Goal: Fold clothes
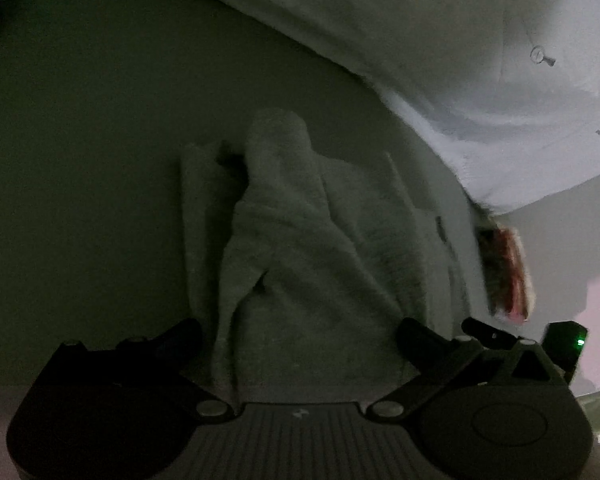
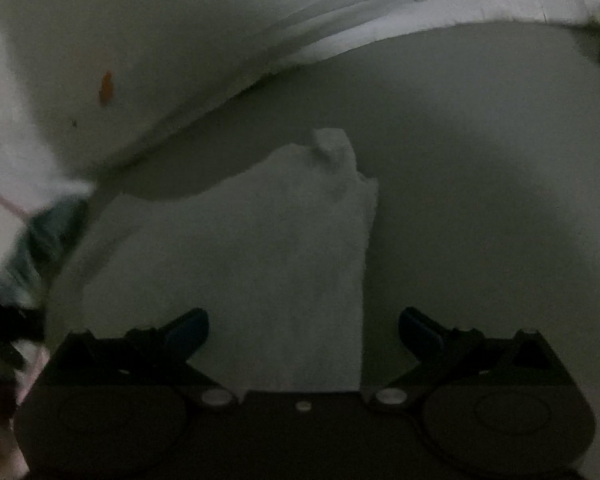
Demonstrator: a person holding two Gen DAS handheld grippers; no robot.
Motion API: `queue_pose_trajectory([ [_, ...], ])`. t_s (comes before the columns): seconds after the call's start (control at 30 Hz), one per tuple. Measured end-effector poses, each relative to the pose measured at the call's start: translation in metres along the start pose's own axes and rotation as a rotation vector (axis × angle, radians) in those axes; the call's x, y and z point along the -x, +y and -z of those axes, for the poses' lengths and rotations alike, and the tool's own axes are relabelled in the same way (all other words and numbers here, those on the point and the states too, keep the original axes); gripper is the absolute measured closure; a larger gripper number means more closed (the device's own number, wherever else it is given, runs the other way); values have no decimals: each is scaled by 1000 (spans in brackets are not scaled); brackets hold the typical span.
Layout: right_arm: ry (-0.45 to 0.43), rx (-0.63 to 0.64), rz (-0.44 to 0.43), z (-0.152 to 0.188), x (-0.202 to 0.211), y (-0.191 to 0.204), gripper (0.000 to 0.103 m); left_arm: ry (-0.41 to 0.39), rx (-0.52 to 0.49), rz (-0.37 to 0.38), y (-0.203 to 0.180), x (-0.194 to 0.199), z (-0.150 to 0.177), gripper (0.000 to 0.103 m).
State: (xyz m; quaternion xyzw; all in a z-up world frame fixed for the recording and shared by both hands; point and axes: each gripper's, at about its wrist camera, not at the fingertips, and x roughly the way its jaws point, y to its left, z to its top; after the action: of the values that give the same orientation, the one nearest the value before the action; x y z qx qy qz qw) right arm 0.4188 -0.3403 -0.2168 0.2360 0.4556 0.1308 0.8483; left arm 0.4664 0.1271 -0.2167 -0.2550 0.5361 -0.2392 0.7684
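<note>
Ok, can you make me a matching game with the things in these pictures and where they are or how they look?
Things:
1. grey towel
2. white printed sheet
3. left gripper
4. reddish cloth

Descriptions:
A. fingers spread open
B. crumpled, lying in front of both grippers
C. small orange marks on it
D. blurry, at the right edge of the towel

Pairs: 1-B, 2-C, 3-A, 4-D

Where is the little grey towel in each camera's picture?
Left wrist: the grey towel lies crumpled in the middle, running down between the open fingers.
Right wrist: it lies centre-left, its right edge straight.
Shared landmark: the white printed sheet behind it in both views.
</note>
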Motion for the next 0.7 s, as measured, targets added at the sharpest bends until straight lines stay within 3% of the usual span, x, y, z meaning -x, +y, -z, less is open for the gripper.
queue_pose_trajectory([
  [0.1, 3, -118, -145, -7, -3, -19, 0, 9, 8, 15, 4, 2, -1, 0],
  [0.2, 21, -138, -216, -13, -10, -23, 0, 23, 13, 37, 10, 6, -3, 0],
  [0.4, 79, -135, -282, -23, -17, -28, 0, 29, 41, 59, 22, 9, -7, 0],
  [0.53, 95, -182, -340, -25, -24, -32, 0, 47, -51, 25, 7, 1, -10, 0],
  [0.7, 115, -241, -413, -28, -34, -36, 0, 57, -21, 110, 6, -9, -16, 0],
])
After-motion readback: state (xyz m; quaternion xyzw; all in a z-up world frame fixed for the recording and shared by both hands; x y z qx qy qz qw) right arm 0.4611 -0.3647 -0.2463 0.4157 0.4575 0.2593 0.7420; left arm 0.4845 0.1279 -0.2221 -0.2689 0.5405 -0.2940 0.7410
